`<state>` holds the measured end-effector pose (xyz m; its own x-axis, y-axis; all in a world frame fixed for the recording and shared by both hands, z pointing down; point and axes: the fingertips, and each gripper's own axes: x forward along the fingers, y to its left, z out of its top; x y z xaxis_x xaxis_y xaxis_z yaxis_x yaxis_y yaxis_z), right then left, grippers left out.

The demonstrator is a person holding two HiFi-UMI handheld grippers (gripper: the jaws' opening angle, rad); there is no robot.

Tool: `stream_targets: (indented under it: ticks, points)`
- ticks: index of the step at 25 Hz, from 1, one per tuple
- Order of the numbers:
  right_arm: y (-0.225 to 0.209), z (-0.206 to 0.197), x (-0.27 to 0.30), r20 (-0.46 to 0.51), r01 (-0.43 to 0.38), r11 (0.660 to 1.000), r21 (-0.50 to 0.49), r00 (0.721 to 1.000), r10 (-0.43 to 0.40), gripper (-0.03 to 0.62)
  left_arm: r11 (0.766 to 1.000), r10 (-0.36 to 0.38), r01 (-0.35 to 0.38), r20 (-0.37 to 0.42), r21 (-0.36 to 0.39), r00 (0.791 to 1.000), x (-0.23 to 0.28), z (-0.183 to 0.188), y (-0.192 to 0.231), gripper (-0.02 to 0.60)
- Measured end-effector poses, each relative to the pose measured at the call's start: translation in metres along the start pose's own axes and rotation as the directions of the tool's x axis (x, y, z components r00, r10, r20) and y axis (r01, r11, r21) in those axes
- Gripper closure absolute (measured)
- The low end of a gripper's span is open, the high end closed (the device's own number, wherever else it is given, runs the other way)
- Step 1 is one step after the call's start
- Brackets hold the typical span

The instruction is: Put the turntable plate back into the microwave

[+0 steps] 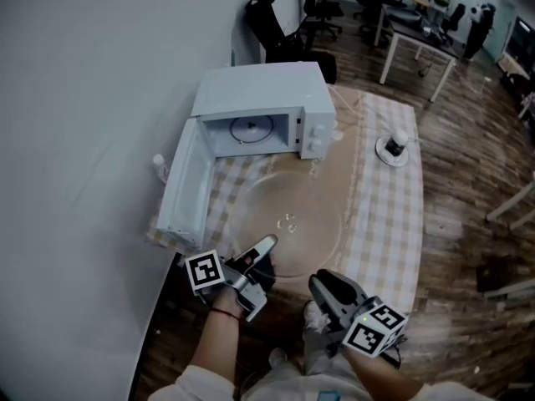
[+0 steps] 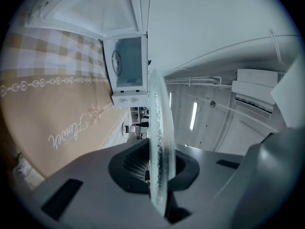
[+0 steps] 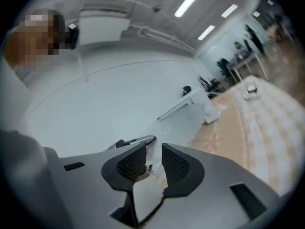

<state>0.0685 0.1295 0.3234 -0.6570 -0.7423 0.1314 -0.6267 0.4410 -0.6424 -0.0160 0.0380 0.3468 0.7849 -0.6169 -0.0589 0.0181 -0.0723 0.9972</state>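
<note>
The clear glass turntable plate (image 1: pixel 284 220) hangs flat above the table's near end, in front of the white microwave (image 1: pixel 266 111). The microwave's door (image 1: pixel 185 192) is swung open to the left. My left gripper (image 1: pixel 261 251) is shut on the plate's near-left rim, and the plate (image 2: pixel 157 142) shows edge-on between its pads. My right gripper (image 1: pixel 322 284) meets the near-right rim. Its jaws (image 3: pixel 153 162) stand a narrow gap apart, shut on the faint clear glass. The microwave cavity (image 2: pixel 128 63) shows a roller ring inside.
A checked and tan tablecloth (image 1: pixel 384 215) covers the table. A small white appliance (image 1: pixel 393 147) stands at the far right of the table, and a small bottle (image 1: pixel 159 167) sits behind the door. Office chairs and desks (image 1: pixel 410 32) are beyond.
</note>
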Motion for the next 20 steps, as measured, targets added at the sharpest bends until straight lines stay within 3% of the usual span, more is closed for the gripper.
stream_targets:
  ticks: [3,6,11,14,16,20]
  points:
    - [-0.014,-0.007,0.005,0.048,0.006,0.941,0.337,0.999,-0.024,0.488,1.0,0.002,-0.001,-0.043,0.008,0.999,0.001,0.008,0.001,0.568]
    - [-0.026,-0.013,0.013,0.054,-0.009,0.877,0.481,0.998,-0.02,0.48,1.0,0.007,-0.005,-0.087,0.018,0.996,0.003,0.013,0.002,0.568]
    - [-0.039,-0.018,0.032,0.057,-0.029,0.806,0.592,0.998,-0.006,0.474,1.0,0.001,0.002,-0.129,0.025,0.992,0.005,0.011,0.003,0.568]
    - [-0.044,-0.019,0.04,0.064,-0.036,0.785,0.619,0.998,-0.005,0.482,1.0,-0.015,0.017,-0.143,0.01,0.99,0.006,0.008,0.003,0.568]
    - [-0.046,-0.018,0.043,0.071,-0.048,0.773,0.633,0.997,0.003,0.526,1.0,-0.018,0.018,-0.145,0.002,0.989,0.007,0.007,0.004,0.568]
    - [-0.047,-0.02,0.05,0.087,-0.081,0.741,0.667,0.996,0.031,0.531,1.0,-0.01,0.011,-0.157,0.008,0.988,0.007,0.009,0.006,0.568]
